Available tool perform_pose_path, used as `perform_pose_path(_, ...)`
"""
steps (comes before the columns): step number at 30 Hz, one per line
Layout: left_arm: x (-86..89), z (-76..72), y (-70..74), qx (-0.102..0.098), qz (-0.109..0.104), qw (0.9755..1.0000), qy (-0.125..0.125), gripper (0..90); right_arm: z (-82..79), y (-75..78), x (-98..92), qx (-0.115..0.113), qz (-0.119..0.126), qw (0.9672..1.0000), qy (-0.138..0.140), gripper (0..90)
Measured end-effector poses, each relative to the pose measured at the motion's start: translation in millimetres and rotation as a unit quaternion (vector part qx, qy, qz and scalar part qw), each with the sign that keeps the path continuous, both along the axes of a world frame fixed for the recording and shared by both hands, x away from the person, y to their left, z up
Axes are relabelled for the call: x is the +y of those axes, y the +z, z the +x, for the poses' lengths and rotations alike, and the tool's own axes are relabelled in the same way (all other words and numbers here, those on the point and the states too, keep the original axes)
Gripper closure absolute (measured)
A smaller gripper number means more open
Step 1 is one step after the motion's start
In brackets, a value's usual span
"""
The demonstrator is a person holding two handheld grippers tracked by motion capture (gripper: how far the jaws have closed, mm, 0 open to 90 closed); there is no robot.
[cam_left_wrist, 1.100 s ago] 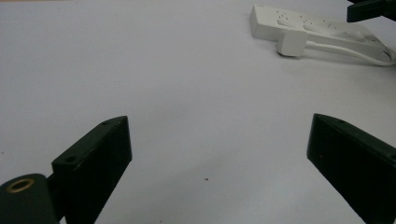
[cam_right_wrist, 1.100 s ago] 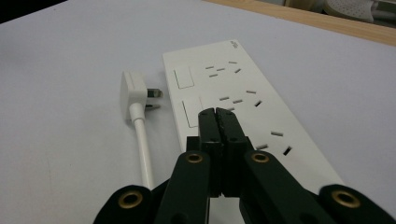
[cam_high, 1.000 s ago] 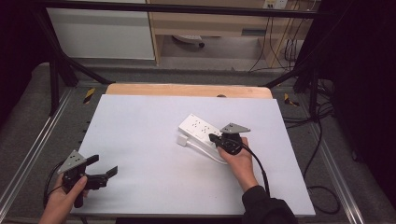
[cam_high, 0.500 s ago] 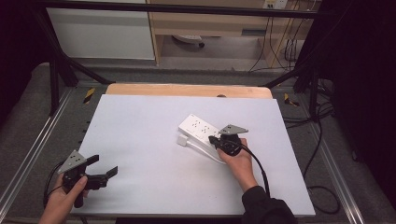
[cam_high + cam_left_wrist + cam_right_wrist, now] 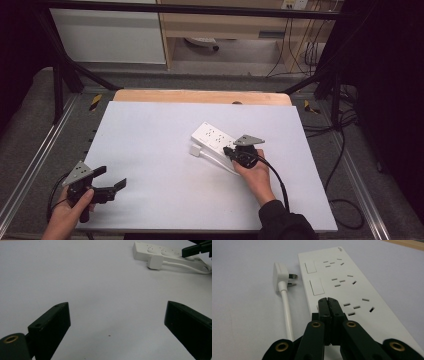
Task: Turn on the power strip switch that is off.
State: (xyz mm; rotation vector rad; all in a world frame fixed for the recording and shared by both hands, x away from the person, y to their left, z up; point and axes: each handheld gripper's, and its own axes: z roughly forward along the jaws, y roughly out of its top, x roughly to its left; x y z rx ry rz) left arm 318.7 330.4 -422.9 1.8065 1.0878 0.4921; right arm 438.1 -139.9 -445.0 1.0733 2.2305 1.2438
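Observation:
A white power strip [image 5: 214,137] lies at the middle right of the white table, with its white plug [image 5: 195,150] and cable beside it, unplugged. In the right gripper view the strip [image 5: 342,287] has several socket groups and two rocker switches, and the plug [image 5: 280,275] lies to its left, pins toward the strip. My right gripper [image 5: 328,302] is shut, its joined tips resting on the strip's face near a third switch. My left gripper [image 5: 111,180] stands open near the front left edge, nothing between its jaws; its own view shows the strip [image 5: 160,252] far off.
The table top [image 5: 165,130] is a white sheet with a wooden strip [image 5: 200,96] along its far edge. Metal rails [image 5: 30,160] run along both sides. Cables [image 5: 345,150] hang off the right side. A cabinet and shelf stand beyond the table.

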Motion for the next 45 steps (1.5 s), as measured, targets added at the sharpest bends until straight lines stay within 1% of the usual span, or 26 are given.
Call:
perform_pose_path(26,-0.8,-0.2,-0.4,0.002,0.002,1.0000,-0.003,6.7,-0.1,-1.9,-2.5,-0.005,0.006,1.0000,0.000,90.0)
perform_pose_path(33,-1.4,-0.3,-0.4,0.001,0.003,1.0000,-0.004,6.7,0.1,-3.3,-3.7,-0.002,0.017,0.9999,-0.002,90.0)
perform_pose_path(45,-1.5,-0.2,-0.7,0.002,0.003,1.0000,-0.005,6.7,0.0,-3.5,-4.4,-0.002,0.020,0.9998,-0.003,90.0)
